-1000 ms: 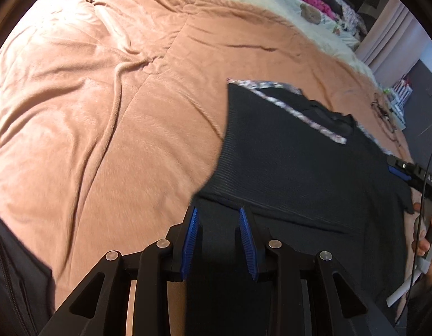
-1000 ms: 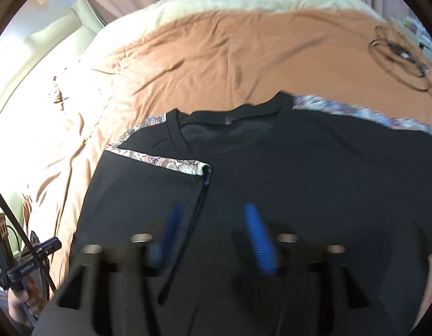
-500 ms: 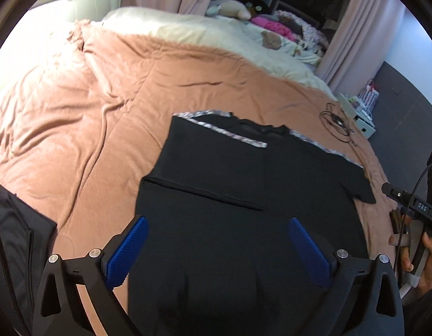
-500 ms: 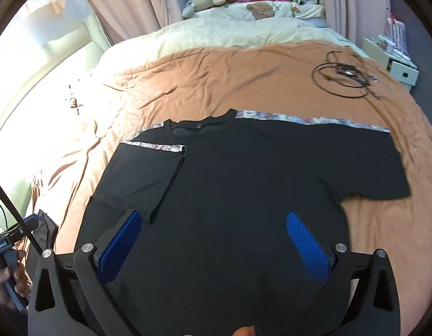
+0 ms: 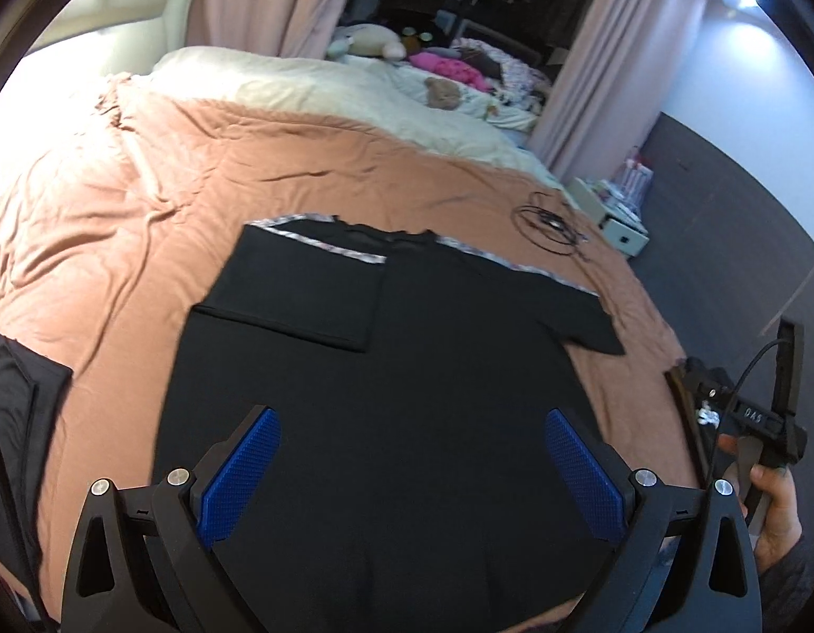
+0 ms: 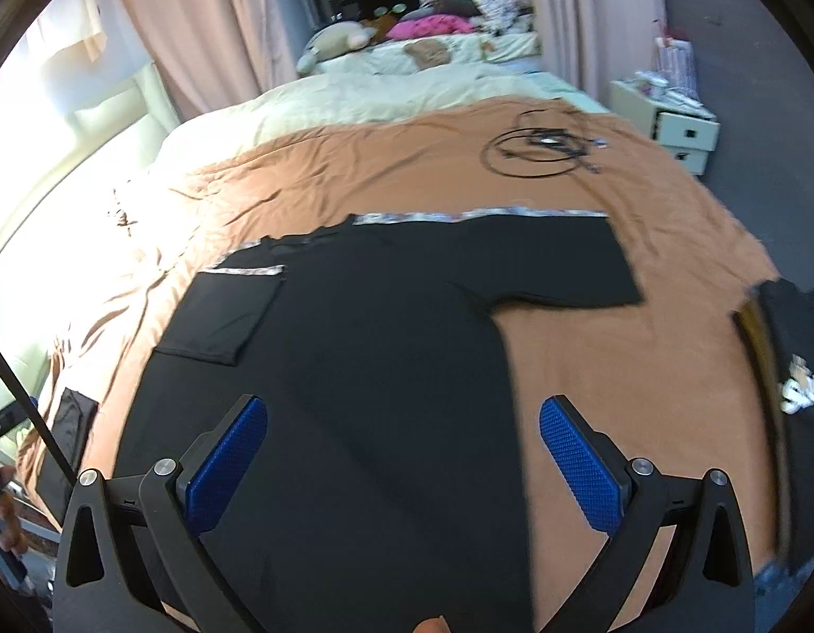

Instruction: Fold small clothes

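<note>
Black short-sleeved knit T-shirt with patterned trim along the shoulders (image 5: 433, 369): lies flat on the rust-brown quilted bedspread (image 5: 196, 200), filling the centre and lower half of both wrist views; one sleeve is folded inward over the chest at centre left, the other lies spread out toward the right. Left tongs (image 5: 411, 467): black arms with blue ribbed pads, jaws spread wide at the bottom of the frame, nothing gripped, the shirt seen well below between them. A second ago these pads stood close together low over the shirt's side; they have just been opening, and the view now takes in the whole garment and the room beyond. Right tongs (image 6: 401, 456): same build, jaws equally wide and empty; earlier they were narrower, blurred and close above the folded sleeve, and have likewise just been opening. Coil of black cable (image 6: 539, 150): upper right of the bedspread, apart from the shirt. Dark folded garment (image 5: 17, 390): left edge of the left wrist view, on the bedspread. Black printed garment (image 6: 797, 369): right edge of the right wrist view. A person's hand (image 5: 776, 506): lower right, holding a gripper handle.
</note>
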Demonstrator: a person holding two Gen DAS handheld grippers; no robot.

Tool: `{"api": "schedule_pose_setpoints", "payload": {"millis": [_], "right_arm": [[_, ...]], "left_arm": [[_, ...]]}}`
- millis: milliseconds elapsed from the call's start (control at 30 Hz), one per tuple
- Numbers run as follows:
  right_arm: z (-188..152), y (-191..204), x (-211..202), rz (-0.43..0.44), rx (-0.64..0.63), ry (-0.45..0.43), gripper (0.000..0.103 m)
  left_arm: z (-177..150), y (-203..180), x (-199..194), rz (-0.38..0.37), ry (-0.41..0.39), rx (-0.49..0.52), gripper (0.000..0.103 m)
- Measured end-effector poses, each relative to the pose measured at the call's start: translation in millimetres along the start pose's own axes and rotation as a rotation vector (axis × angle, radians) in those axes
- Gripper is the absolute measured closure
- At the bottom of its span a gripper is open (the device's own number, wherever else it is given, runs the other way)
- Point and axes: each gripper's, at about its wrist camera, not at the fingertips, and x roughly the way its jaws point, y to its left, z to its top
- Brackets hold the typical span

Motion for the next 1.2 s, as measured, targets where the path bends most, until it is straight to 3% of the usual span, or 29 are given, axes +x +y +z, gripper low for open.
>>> {"api": "schedule_pose_setpoints", "payload": {"millis": [167,467,600,800,1033,1133,1200], "right_arm": [[-29.0,-9.8,-47.2,-0.083,-0.023,-0.053,0.0],[-50.8,-43.7,-77.8,-0.072,0.028,-0.103,0.0],[-49.2,-68.5,-73.6,-0.043,0.08,-0.108,0.0],[-41.4,-95.3,-48.1,-0.079,0.096,-0.104,0.0],[-23.2,-128.7,2.2,-0.07,0.201,-0.053,0.0],[-9.3,-143.8,28.9,-0.075,0.228,-0.024,0.0],[-1.3,-151.8,43.2,-0.071,0.245,-0.017,0.006]], "left_arm": [[-16.4,-46.0,-16.9,-0.034,-0.055,0.056,0.002],[-23.5,-120.6,-8.2,-0.087,-0.095,0.177,0.002],[-14.7,-144.6,19.2,-0.15,-0.024,0.185,0.002],[0.1,-166.0,58.4,-0.15,0.013,0.194,0.002],[22.1,-170.0,117.1,-0.153,0.047,0.191,0.002],[31.3,-167.4,146.1,-0.157,0.075,0.183,0.008],[36.1,-166.3,165.2,-0.152,0.1,0.175,0.016]]}}
